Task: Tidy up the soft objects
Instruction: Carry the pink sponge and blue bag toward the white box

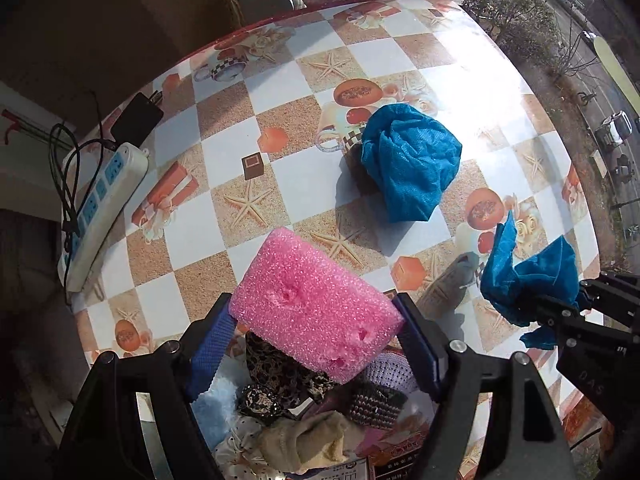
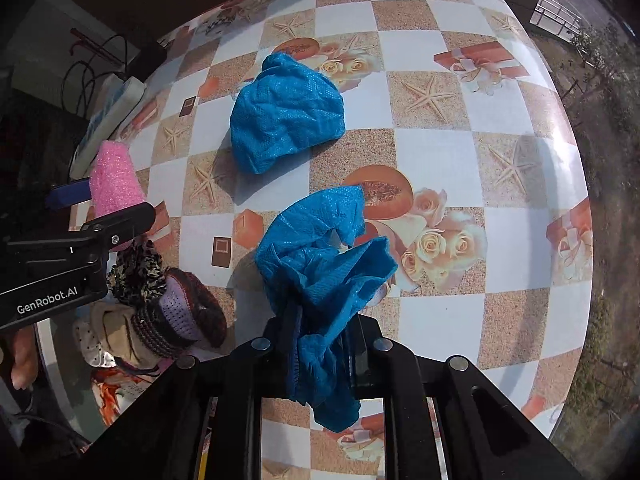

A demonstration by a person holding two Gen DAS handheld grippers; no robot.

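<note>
Holding both loads clear of the table [image 1: 400, 60] is the step in hand, judging by the shadows beneath each. The left gripper [image 1: 320, 332] has its jaws set fairly wide, pads pressed on the two ends of a pink foam sponge [image 1: 316, 304], which sits tilted between them. The right gripper [image 2: 316, 344] has its jaws closed nearly all the way, pinching a crumpled blue non-woven cloth [image 2: 324, 264]; most of it bunches up ahead of the jaws, a tail hangs below them.

To do it well: keep the squeeze on the sponge light but even, since foam can pivot or spring out when gripped by the ends. Keep the cloth pinch firm, because only a thin fold is caught and the loose tail could drag or snag.

Directly under the left jaws lies a pile of soft items [image 1: 304, 412]: a leopard-print scrunchie, knitted pieces, beige fabric, something pale blue and fluffy. It probably marks the gathering spot, so the sponge looks close to its drop. A second blue cloth [image 1: 408, 160] lies well ahead of both jaws, untouched.

Obstacles: a white power strip [image 1: 100, 208] with black cables sits off to the left of the left jaws at the table edge. The two grippers are near each other, so crowding over the pile is a risk.
</note>
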